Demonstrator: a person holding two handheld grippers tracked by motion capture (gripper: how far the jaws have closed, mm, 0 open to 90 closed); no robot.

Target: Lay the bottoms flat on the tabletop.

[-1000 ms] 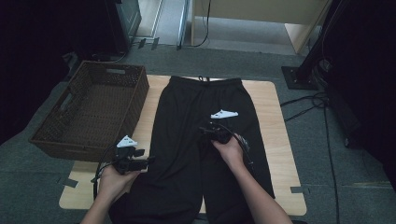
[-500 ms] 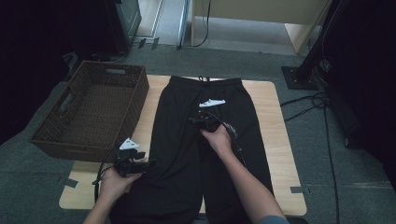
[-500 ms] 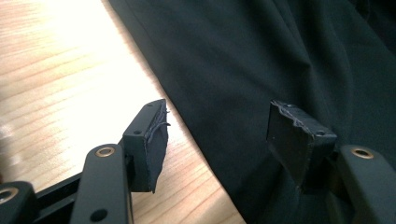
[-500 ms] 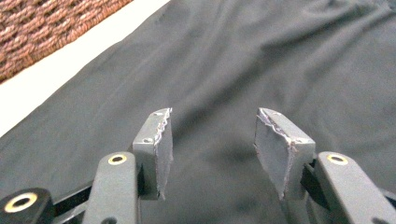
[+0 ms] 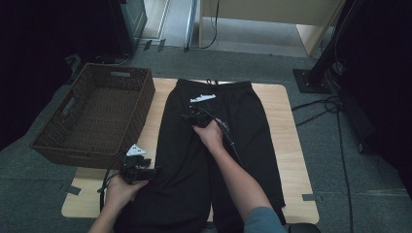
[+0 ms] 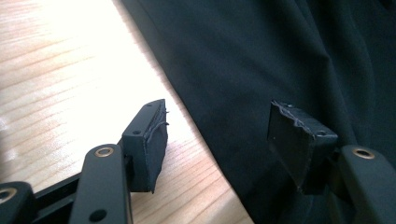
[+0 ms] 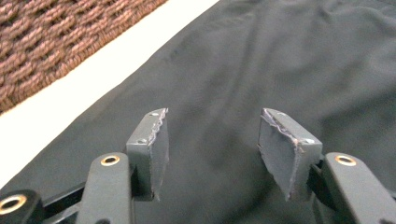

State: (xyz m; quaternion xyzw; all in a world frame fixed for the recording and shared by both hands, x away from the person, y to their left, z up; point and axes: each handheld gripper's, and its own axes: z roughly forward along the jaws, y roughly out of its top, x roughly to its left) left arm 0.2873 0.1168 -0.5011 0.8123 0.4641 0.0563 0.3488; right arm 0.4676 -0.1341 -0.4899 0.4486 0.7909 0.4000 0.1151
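Since a second ago the right gripper [image 5: 190, 116] has travelled from mid-leg of the trousers [image 5: 252, 131] up toward the waistband, and its jaws have just been opening with nothing between them; I read this as a reach for the waist end, so a fold or lift has yet to begin. The left gripper [image 5: 154, 171] has kept its place at the trousers' left edge low on the tabletop [image 5: 291, 145]. In the right gripper view the fingers [image 7: 154, 144] stand moderately apart over flat black cloth, which runs under and ahead of both pads without being pinched; off beyond the left finger lie a strip of tabletop and then the basket [image 7: 56, 42]. In the left gripper view the fingers [image 6: 149, 140] are spread wide and straddle the trouser hem line: the left one hangs over bare wood, the right one over the cloth, and neither clamps anything. The trousers lie flat and lengthwise, waistband at the far side, legs toward the person, with the basket [image 5: 92, 116] just beside them on the left
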